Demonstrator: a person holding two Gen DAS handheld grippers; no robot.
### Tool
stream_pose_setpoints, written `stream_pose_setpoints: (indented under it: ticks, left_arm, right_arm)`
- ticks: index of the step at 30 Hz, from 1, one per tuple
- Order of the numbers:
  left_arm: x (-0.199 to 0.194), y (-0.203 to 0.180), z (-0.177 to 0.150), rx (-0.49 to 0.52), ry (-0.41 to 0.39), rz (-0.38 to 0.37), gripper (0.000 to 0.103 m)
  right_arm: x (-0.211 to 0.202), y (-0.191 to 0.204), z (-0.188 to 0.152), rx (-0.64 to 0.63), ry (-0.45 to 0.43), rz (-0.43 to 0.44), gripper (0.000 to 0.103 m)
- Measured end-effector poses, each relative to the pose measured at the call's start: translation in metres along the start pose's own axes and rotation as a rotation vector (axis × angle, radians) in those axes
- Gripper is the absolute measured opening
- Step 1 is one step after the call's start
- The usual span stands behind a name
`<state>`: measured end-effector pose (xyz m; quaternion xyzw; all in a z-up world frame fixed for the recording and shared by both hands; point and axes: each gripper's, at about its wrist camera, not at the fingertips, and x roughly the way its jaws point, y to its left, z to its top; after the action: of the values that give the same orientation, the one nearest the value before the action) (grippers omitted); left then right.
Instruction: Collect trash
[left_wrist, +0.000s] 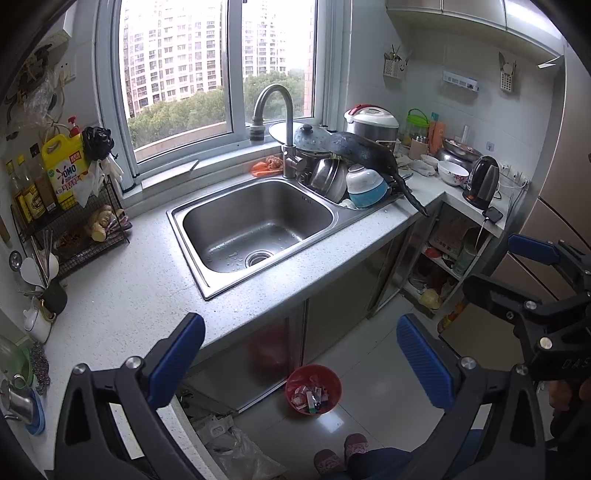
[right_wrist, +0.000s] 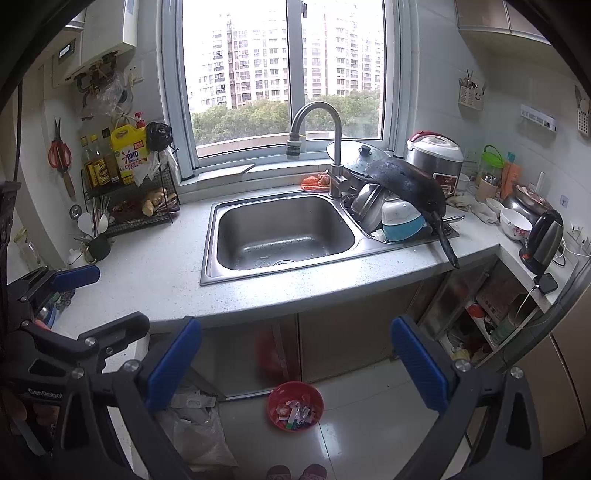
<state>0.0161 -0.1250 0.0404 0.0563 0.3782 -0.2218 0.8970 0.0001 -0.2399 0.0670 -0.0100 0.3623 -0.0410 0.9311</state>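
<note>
A red trash bin (left_wrist: 313, 389) holding several wrappers stands on the tiled floor in front of the sink cabinet; it also shows in the right wrist view (right_wrist: 295, 405). My left gripper (left_wrist: 301, 363) is open and empty, held above the counter edge and the floor. My right gripper (right_wrist: 295, 363) is open and empty, above the floor and the bin. The right gripper's body shows at the right edge of the left wrist view (left_wrist: 532, 280). An orange scrap or cloth (left_wrist: 266, 167) lies by the faucet base, seen also in the right wrist view (right_wrist: 314, 181).
A steel sink (left_wrist: 255, 225) is set in the speckled counter (left_wrist: 122, 295). Stacked pots, bowls and a black pan (left_wrist: 364, 151) fill the drainer at right. A wire rack with bottles (left_wrist: 55, 206) stands at left. A kettle (left_wrist: 482, 182) and open shelves are at right. A plastic bag (right_wrist: 199, 439) lies on the floor.
</note>
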Motion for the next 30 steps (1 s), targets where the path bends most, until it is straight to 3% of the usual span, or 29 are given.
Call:
stream_pose_setpoints:
  ticks: [30]
  left_arm:
    - [-0.0007, 0.0019, -0.0035, -0.003, 0.024, 0.002, 0.103]
  right_arm:
    - [-0.0013, 0.0027, 0.0004, -0.010, 0.034, -0.011, 0.103]
